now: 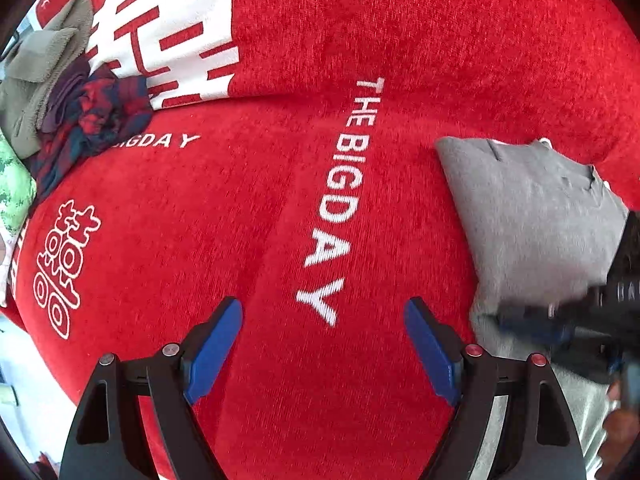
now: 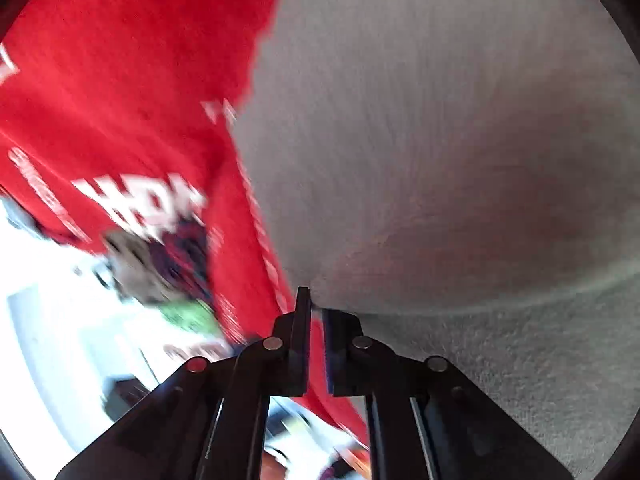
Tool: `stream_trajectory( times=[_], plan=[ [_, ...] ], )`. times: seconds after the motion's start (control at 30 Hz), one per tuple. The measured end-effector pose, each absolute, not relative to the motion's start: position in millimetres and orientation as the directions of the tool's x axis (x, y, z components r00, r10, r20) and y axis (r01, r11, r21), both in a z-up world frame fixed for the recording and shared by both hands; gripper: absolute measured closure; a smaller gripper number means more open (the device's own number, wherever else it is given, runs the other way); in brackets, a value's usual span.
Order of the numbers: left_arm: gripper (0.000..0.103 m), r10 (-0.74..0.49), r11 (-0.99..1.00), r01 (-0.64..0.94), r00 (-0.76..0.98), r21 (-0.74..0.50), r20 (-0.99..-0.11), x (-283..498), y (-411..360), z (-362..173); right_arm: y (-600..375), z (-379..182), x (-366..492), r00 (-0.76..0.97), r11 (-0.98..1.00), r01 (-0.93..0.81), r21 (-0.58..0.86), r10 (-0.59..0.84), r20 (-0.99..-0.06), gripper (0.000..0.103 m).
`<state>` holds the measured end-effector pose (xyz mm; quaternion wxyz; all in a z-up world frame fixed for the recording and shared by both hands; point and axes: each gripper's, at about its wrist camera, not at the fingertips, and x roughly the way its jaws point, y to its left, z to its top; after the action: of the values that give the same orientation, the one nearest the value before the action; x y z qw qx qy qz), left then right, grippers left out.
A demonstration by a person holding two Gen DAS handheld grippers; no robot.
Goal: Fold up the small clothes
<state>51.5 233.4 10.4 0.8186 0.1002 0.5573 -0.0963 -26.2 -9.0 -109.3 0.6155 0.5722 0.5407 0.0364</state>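
Note:
A grey garment [image 1: 532, 220] lies on the red cloth-covered surface [image 1: 280, 200] at the right of the left wrist view. My left gripper [image 1: 323, 322] is open and empty, hovering over the red cloth left of the garment. My right gripper [image 1: 560, 320] shows blurred at the garment's near edge. In the blurred right wrist view the grey garment [image 2: 420, 140] fills the frame, and my right gripper [image 2: 314, 304] is shut on its folded edge, part of it lifted.
A pile of other clothes lies at the far left: an olive fleece [image 1: 44, 68], a red and navy patterned piece [image 1: 96, 120] and a green patterned piece [image 1: 12, 188]. The red cloth carries white lettering [image 1: 340, 200]. The surface's left edge [image 1: 24, 320] drops to a bright floor.

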Motion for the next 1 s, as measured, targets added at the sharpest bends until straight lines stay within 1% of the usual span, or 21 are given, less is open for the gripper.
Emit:
stream_trajectory(
  times=[0.07,0.1,0.13,0.2,0.23,0.27,0.33,0.4,0.43,0.47,0.5,0.57,0.6,0.7,0.77,0.83,0.87,0.9,0.93,0.97,1.0],
  plan=[
    [0.019,-0.075,0.958,0.284,0.364,0.034,-0.928,52.9,225.4,10.3,-16.3,-95.6,-39.4,0.393,0.392,0.549,0.738,0.658,-0.642,0.075],
    [0.019,-0.092,0.955,0.294,0.364,0.021,-0.927,53.7,218.5,10.2,-24.6,-85.7,-48.0,0.402,0.411,0.534,0.739,0.645,-0.650,0.051],
    [0.019,-0.109,0.952,0.307,0.366,0.010,-0.924,54.6,209.5,10.0,-37.5,-73.8,-59.5,0.422,0.435,0.523,0.733,0.615,-0.666,0.034],
    [0.019,-0.135,0.943,0.333,0.374,-0.003,-0.918,55.4,191.7,7.7,-76.4,-49.2,-87.7,0.468,0.502,0.528,0.685,0.501,-0.728,0.034],
    [0.019,-0.145,0.937,0.350,0.374,-0.006,-0.916,57.0,180.7,3.9,-105.6,-37.2,-105.2,0.489,0.532,0.563,0.632,0.402,-0.774,0.034],
    [0.019,-0.146,0.931,0.365,0.371,0.000,-0.917,58.9,169.3,-2.1,-132.2,-31.0,-120.9,0.499,0.536,0.606,0.588,0.319,-0.806,0.034],
    [0.019,-0.121,0.927,0.374,0.361,0.025,-0.925,63.8,150.3,-14.5,-180.3,-27.7,-146.6,0.512,0.474,0.696,0.540,0.200,-0.835,0.034],
    [0.019,-0.072,0.932,0.358,0.350,0.062,-0.934,68.3,136.3,-27.1,-214.2,-33.1,-162.2,0.529,0.388,0.741,0.548,0.165,-0.832,0.034],
    [0.019,-0.051,0.935,0.347,0.345,0.077,-0.937,69.4,131.3,-33.4,-230.1,-35.7,-168.2,0.561,0.341,0.744,0.575,0.150,-0.814,0.035],
    [0.019,-0.033,0.936,0.339,0.347,0.092,-0.937,69.3,128.7,-37.0,-236.9,-36.4,-167.9,0.569,0.324,0.747,0.581,0.141,-0.810,0.035],
    [0.019,-0.017,0.938,0.329,0.363,0.111,-0.932,68.7,126.8,-38.9,-243.6,-36.4,-163.8,0.564,0.326,0.752,0.574,0.132,-0.815,0.038],
    [0.019,-0.008,0.938,0.323,0.376,0.123,-0.927,67.7,125.9,-39.4,-250.2,-33.9,-149.8,0.552,0.374,0.739,0.560,0.139,-0.822,0.066],
    [0.019,-0.003,0.937,0.325,0.378,0.129,-0.926,67.7,125.6,-39.4,-253.5,-30.5,-147.3,0.559,0.395,0.724,0.565,0.144,-0.817,0.095],
    [0.019,0.013,0.931,0.331,0.389,0.152,-0.921,68.2,125.6,-39.4,-244.6,-1.2,-120.4,0.607,0.582,0.599,0.550,0.119,-0.786,0.095],
    [0.019,0.014,0.934,0.324,0.392,0.153,-0.920,68.8,127.9,-40.7,-243.8,0.6,-117.0,0.581,0.646,0.580,0.497,0.099,-0.808,0.095],
    [0.018,0.013,0.940,0.309,0.388,0.144,-0.921,70.5,130.2,-41.7,-254.2,-18.2,-123.0,0.519,0.621,0.623,0.475,0.126,-0.846,0.095],
    [0.018,0.015,0.941,0.306,0.384,0.142,-0.923,71.1,130.9,-41.7,-261.7,-31.6,-131.6,0.455,0.592,0.681,0.432,0.121,-0.882,0.094],
    [0.019,0.019,0.944,0.300,0.365,0.136,-0.931,73.6,131.4,-40.2,-267.7,-40.2,-143.0,0.429,0.555,0.718,0.420,0.124,-0.895,0.092],
    [0.019,0.012,0.947,0.298,0.348,0.123,-0.937,75.8,131.9,-38.0,-269.5,-41.3,-151.1,0.476,0.513,0.715,0.475,0.141,-0.868,0.093],
    [0.019,-0.008,0.949,0.300,0.334,0.098,-0.943,79.6,132.9,-35.2,-270.5,-40.3,-157.7,0.479,0.500,0.722,0.479,0.138,-0.867,0.091],
    [0.019,-0.046,0.950,0.306,0.323,0.058,-0.945,84.9,134.2,-32.2,-269.5,-38.4,-162.6,0.475,0.503,0.722,0.474,0.136,-0.869,0.085]
  ],
)
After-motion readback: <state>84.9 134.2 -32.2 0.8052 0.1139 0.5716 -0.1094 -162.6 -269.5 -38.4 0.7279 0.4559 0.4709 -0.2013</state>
